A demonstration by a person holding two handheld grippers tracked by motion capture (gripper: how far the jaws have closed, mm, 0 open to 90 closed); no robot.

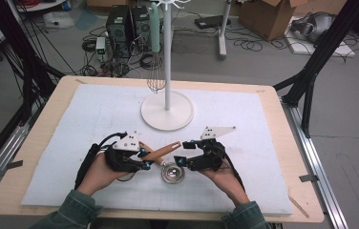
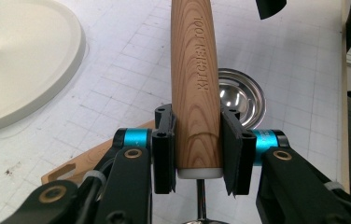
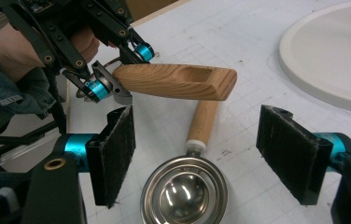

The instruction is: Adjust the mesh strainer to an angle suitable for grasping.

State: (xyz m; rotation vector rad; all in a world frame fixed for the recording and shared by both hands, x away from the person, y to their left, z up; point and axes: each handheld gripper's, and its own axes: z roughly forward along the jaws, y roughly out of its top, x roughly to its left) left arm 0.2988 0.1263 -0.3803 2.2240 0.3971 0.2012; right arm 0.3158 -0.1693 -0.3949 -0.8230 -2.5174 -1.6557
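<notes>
Wooden-handled kitchen tool (image 2: pixel 196 88), clamped in the left gripper's (image 1: pixel 143 158) closed jaws, hangs just above the steel measuring scoop (image 3: pixel 183 193) on the worktop, and the right gripper's (image 3: pixel 194 154) open jaws straddling that scoop could, I judge, knock both.

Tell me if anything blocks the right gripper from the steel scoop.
Nothing lies between the open right gripper and the steel scoop below it. The wooden handle clamped in the left gripper crosses above the scoop's far handle end.
</notes>
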